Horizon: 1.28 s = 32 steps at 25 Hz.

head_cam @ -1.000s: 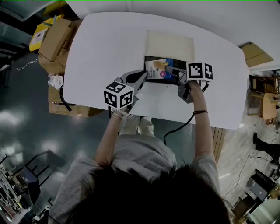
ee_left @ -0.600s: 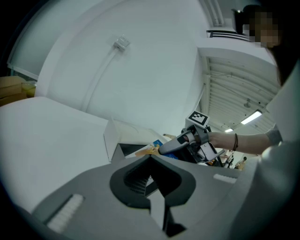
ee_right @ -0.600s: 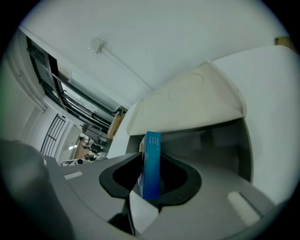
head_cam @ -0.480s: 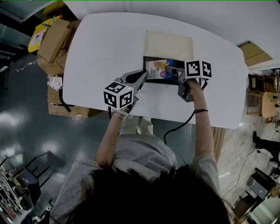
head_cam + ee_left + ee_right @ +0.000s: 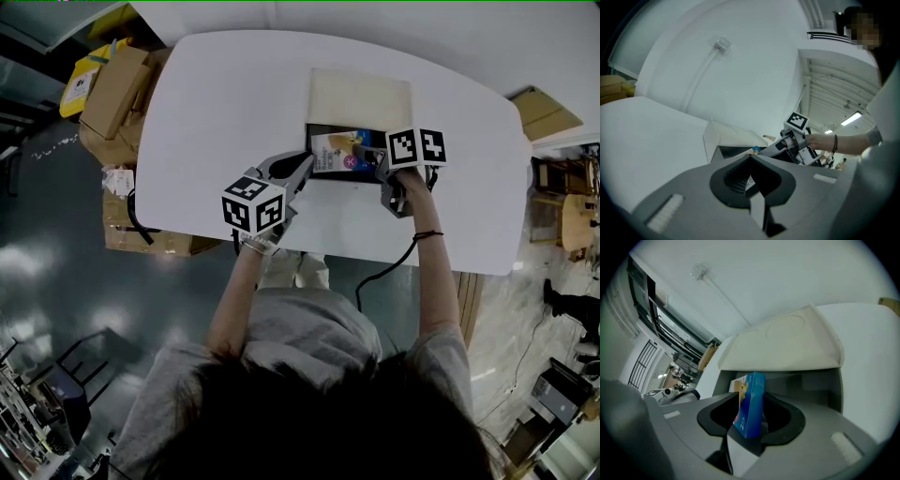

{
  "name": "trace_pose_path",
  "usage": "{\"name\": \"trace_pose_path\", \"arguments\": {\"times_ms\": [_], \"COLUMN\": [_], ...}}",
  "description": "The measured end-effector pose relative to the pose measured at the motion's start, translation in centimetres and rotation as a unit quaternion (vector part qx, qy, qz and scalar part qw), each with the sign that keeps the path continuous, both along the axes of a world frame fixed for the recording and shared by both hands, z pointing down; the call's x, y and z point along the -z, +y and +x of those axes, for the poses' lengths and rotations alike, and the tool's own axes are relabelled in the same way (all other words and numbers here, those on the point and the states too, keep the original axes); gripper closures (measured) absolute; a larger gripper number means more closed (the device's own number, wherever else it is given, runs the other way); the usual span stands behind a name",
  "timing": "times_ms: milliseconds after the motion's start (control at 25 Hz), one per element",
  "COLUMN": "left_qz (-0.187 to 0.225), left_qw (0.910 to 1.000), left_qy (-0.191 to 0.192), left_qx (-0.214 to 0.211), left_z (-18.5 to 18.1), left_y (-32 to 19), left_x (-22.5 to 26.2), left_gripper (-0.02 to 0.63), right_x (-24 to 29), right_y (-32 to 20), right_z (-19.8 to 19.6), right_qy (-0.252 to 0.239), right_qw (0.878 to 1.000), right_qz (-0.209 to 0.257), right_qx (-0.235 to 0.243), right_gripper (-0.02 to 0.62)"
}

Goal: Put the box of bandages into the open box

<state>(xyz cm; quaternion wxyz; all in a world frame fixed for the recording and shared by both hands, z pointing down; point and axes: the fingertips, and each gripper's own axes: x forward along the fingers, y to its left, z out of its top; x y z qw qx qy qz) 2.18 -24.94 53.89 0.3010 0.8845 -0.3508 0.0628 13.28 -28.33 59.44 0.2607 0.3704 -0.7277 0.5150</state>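
The open box [image 5: 313,141] sits mid-table, its pale lid [image 5: 361,98] folded back. The box of bandages [image 5: 337,150] is inside it, standing on edge, blue and white [image 5: 751,404]. My right gripper [image 5: 375,159] reaches in from the right. Its jaws are opening, with the bandage box between them [image 5: 750,427] and a gap showing on each side. My left gripper [image 5: 305,161] is at the box's front left corner. Its jaws [image 5: 751,161] look shut on the box's front edge, where a white printed strip shows between them.
The white table [image 5: 216,112] ends close to me. Cardboard boxes [image 5: 117,84] and a yellow pack [image 5: 80,80] are on the floor at the left, and more cardboard [image 5: 544,112] at the right. A black cable [image 5: 375,272] hangs from the right gripper.
My right gripper has shifted slightly left and farther over the open box with the bandage box. The left gripper has not moved.
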Motion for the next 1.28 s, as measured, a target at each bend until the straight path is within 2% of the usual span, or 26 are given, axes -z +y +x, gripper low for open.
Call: {"name": "trace_pose_path", "arguments": {"times_ms": [800,1080,1280], "left_qz": [-0.004,-0.004,-0.002], "left_qw": [1.0,1.0,1.0], "left_qy": [0.002,0.005,0.001], "left_qx": [0.003,0.0,-0.006], "left_z": [-0.5,-0.6,-0.6], "left_y": [0.1,0.1,0.3], "left_x": [-0.4,-0.4,-0.4], "left_gripper": [0.618,0.618,0.618], "right_x": [-1.8,-1.9,-1.4], "right_y": [0.3,0.3,0.3], "right_z": [0.9,0.8,1.5], "right_qy": [0.114,0.128,0.13], "right_qw": [0.993,0.992,0.991], "right_qz": [0.003,0.007,0.027], "right_qx": [0.018,0.017,0.0], "right_gripper": [0.387,0.382,0.399]}}
